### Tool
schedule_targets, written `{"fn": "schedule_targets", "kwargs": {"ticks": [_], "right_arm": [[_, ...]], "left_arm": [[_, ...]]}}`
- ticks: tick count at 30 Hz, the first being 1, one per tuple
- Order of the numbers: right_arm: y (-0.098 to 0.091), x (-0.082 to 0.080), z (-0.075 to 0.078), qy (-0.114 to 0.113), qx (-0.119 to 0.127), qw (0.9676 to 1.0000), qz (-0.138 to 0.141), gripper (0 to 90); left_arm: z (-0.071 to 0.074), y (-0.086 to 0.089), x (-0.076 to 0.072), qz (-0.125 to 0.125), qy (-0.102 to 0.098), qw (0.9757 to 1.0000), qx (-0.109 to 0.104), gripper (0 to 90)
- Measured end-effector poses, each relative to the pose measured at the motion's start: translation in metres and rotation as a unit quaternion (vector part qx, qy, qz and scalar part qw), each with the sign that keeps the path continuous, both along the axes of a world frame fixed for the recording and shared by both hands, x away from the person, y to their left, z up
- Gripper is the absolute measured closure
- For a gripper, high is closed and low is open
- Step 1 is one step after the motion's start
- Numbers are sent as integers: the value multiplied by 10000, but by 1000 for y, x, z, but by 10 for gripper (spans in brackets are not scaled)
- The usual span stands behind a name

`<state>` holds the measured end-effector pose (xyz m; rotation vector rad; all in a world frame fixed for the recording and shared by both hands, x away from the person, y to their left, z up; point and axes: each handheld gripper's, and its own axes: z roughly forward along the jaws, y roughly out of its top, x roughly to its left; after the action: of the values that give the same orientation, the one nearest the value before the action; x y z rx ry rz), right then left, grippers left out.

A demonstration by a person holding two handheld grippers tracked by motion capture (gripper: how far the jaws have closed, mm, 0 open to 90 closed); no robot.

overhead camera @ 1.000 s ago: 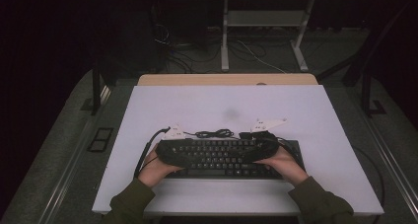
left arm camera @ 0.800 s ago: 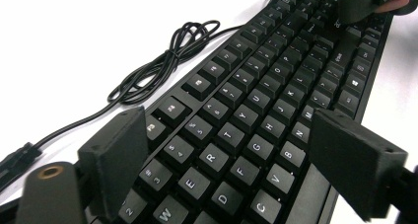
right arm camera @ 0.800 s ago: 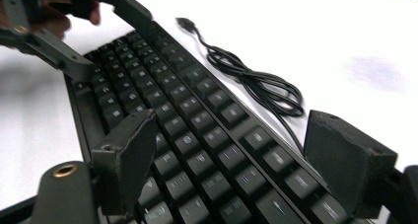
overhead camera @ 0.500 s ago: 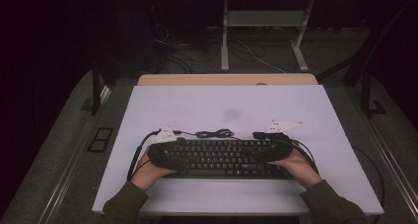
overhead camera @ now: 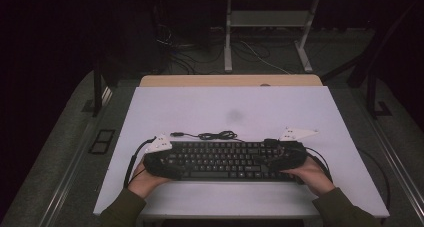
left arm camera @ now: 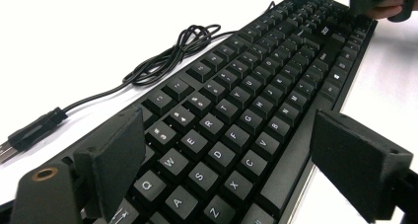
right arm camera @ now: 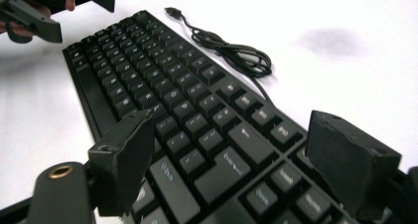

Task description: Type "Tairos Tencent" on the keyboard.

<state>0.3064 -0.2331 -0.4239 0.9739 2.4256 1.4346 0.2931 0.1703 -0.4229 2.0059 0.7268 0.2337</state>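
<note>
While both hands sit at the near edge of the white bench (overhead camera: 200,107), a black keyboard (overhead camera: 227,160) lies flat on it, long side running left to right, nearer the person than the middle of the bench.

Left gripper (overhead camera: 161,163) at the keyboard's left end. Left gripper view: its two black jaws straddle that end, one pad over the back edge by the top key row, the other off the front edge near the bottom row. Gap visible between the front pad and the keyboard's edge; jaws have just been opening and stand wide, keyboard between them but not clamped.

Right gripper (overhead camera: 286,157) at the right end, mirrored. Right gripper view: jaws spread wide over the number-pad end, one pad above the front keys, the other at the back corner. Pads appear clear of the keys; no squeeze seen.

Cable (overhead camera: 210,135) of the keyboard lies loosely coiled on the bench just behind the back edge, its plug (overhead camera: 176,134) pointing left, free on the surface.

Grey three-cornered plates top each gripper. Sleeves dark green. Faint grey smudge (overhead camera: 234,117) on the bench beyond the cable, well apart from the keyboard.
</note>
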Motion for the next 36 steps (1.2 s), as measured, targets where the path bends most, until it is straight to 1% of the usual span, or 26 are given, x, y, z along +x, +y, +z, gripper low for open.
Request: {"fn": "schedule_targets", "kwargs": {"ticks": [4,6,9,12,16,20,26,31,36], "right_arm": [[-9,-8,-1,12,-9,10000,-26,183],[-15,-12,-1,-44,28,10000,-65,183],[-23,-17,-3,-23,61,9999,-148,183],[-30,-22,-5,-33,8,9999,-140,182],[-37,-28,-6,-54,8,9998,-190,181],[-44,-32,-7,-61,-30,9997,-221,181],[-52,-35,-8,-67,3,9996,-284,180],[-59,-37,-10,-84,-21,9994,-327,180],[-61,-38,-11,-79,-22,9994,-346,180]], "left_arm": [[-1,1,0,-5,3,10000,-21,129],[-1,1,0,-4,-1,10000,-47,129],[0,2,0,-28,-8,10000,-11,130],[0,3,0,6,-10,10000,-33,132],[0,4,0,7,-11,10000,-34,133],[1,4,0,-18,-16,10000,-22,135],[1,5,0,-18,-23,10000,-26,135],[1,5,0,-27,-28,10000,-19,135],[1,5,0,-29,-34,10000,-9,136]]}}
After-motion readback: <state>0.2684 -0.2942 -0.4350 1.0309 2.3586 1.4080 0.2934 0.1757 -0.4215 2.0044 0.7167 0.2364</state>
